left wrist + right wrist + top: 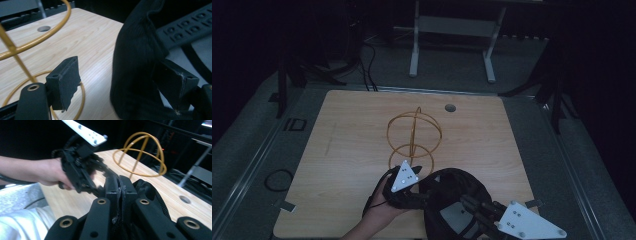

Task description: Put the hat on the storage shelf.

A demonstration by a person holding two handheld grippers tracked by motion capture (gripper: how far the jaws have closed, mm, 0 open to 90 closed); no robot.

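Note:
A black cap (452, 200) lies on the wooden table (337, 165) near its front edge. Just behind it stands a gold wire stand (413, 135) of crossed hoops on a ring base. My left gripper (414, 199), held by a hand, is at the cap's left edge. In the left gripper view its jaws stand open on either side of the cap's fabric (135, 50), and the stand's ring (30, 45) is to the left. My right gripper (120, 185) is shut on the cap's black fabric (147, 192) at the front right (469, 204).
A round hole (450, 107) is in the tabletop at the back right. A white table frame (452, 30) stands on the floor beyond the table. A coiled cable (278, 180) lies on the floor at the left. The room is dark.

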